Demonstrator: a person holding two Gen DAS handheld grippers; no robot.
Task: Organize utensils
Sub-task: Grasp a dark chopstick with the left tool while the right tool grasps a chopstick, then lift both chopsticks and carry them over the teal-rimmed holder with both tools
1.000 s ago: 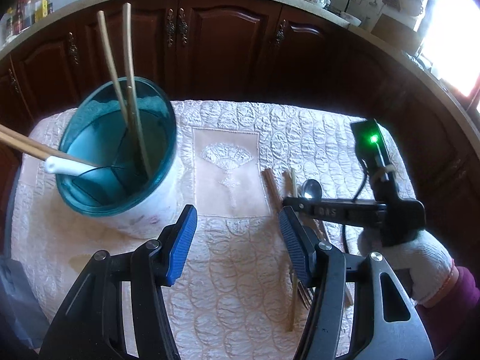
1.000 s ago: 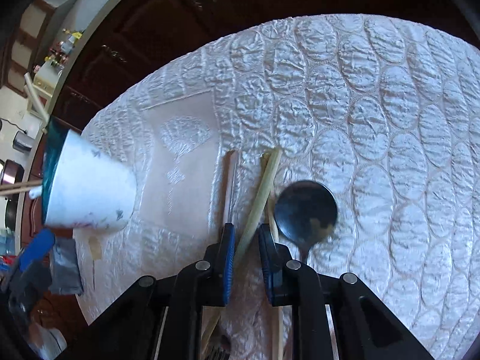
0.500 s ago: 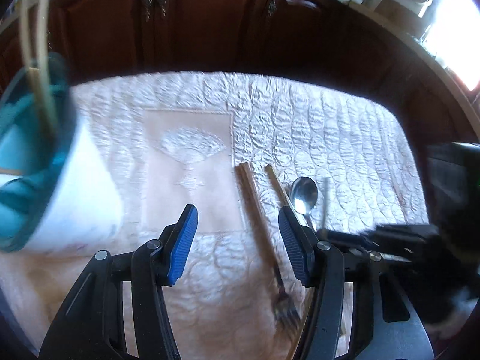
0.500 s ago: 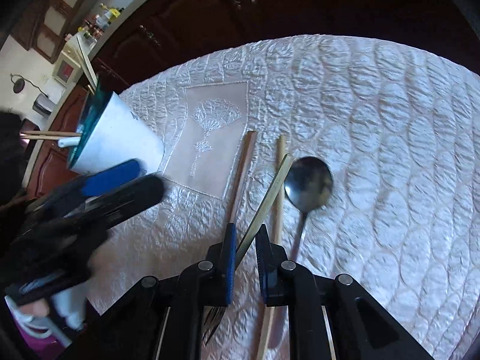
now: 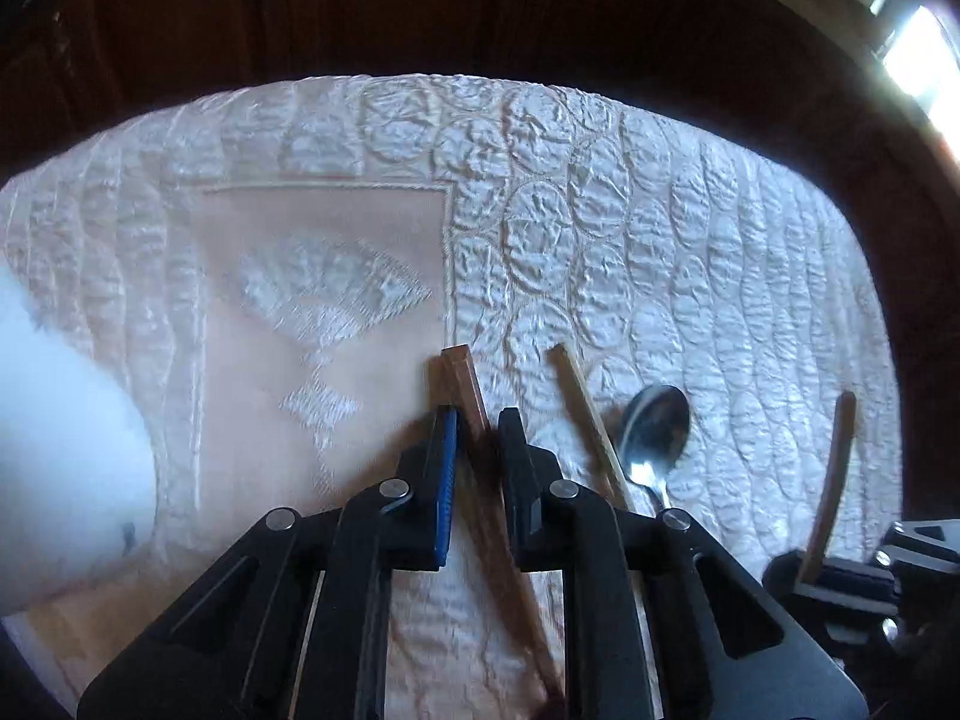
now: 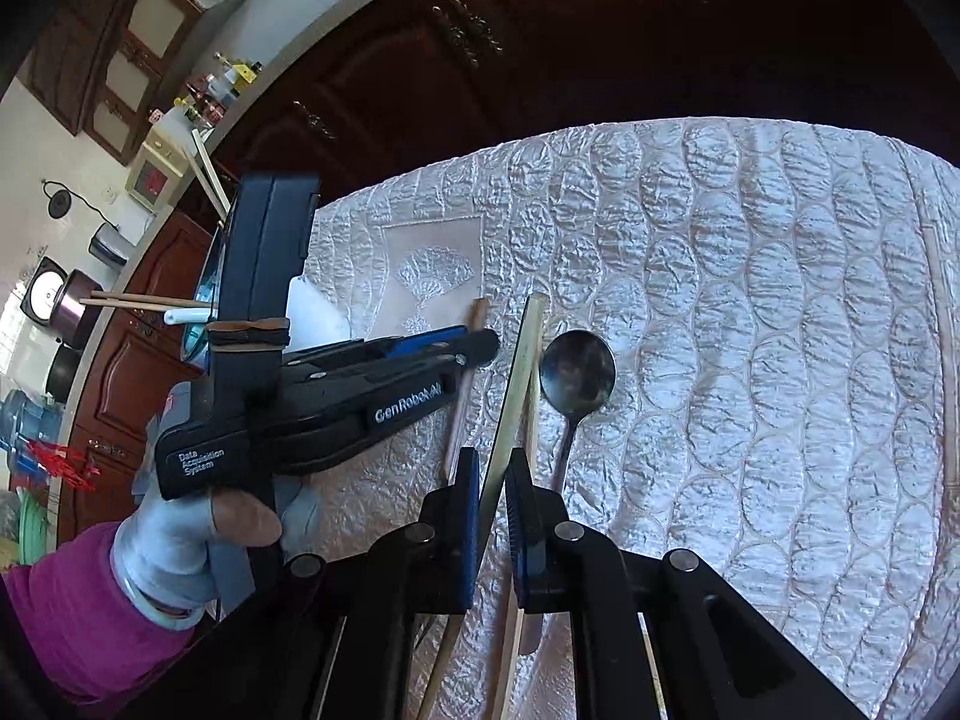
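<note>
A fork with a brown wooden handle point(image 5: 465, 369) lies on the quilted cloth point(image 5: 660, 210). My left gripper point(image 5: 477, 426) is closing, and its pads press the handle near its far end. In the right wrist view the left gripper point(image 6: 480, 348) reaches in from the left over the fork handle point(image 6: 477, 315). My right gripper point(image 6: 493, 480) is shut on a pale chopstick point(image 6: 522, 360), raised and tilted above the cloth, the jaws still closing a little. A second chopstick point(image 5: 585, 414) and a metal spoon point(image 5: 657, 426) lie beside the fork.
A white cup point(image 5: 60, 450) with a teal inside stands at the left of the cloth, holding chopsticks point(image 6: 144, 300) and a white handle point(image 6: 186, 316). Dark wooden cabinets point(image 5: 420, 12) rise behind the table. A gloved hand point(image 6: 168, 546) holds the left gripper.
My left gripper swung right and down from the cup to the fork handle and closed on it. My right gripper lifted its chopstick off the cloth.
</note>
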